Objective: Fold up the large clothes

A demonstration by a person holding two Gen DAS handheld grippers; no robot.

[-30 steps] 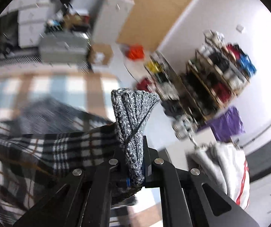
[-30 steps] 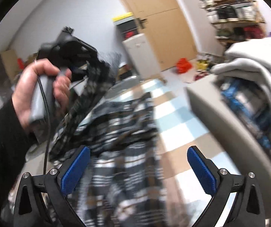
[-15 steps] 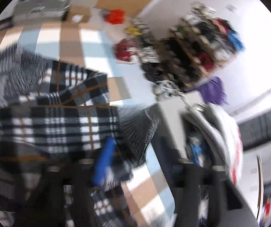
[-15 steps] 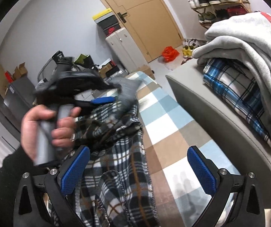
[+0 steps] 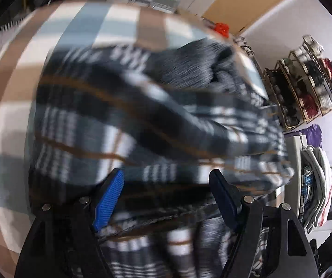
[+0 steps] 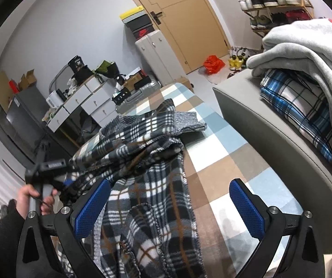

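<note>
A black, white and brown plaid garment [image 6: 156, 162] with a grey ribbed hem [image 6: 186, 120] lies bunched on the checked cloth surface [image 6: 212, 162]. In the left wrist view the garment [image 5: 142, 120] is blurred and fills the middle. My left gripper [image 5: 166, 176] hangs just above it, its jaws opening. Fabric shows beneath the gap, but the blue pads [image 5: 110, 199] do not press on it. A hand [image 6: 30, 199] holds that gripper at the left edge of the right wrist view. My right gripper [image 6: 169, 185] stands open over the garment's near part.
A grey ledge [image 6: 270, 150] on the right carries a folded grey sweatshirt [image 6: 305, 53] over a blue plaid piece [image 6: 293, 97]. White drawers [image 6: 85, 97], a suitcase and boxes stand behind the surface. A shoe rack [image 5: 305, 88] lines the far wall.
My left gripper was shut on the raised ribbed hem. It has let go, opened and swung down over the garment, which now lies on the cloth. The right gripper stays open.
</note>
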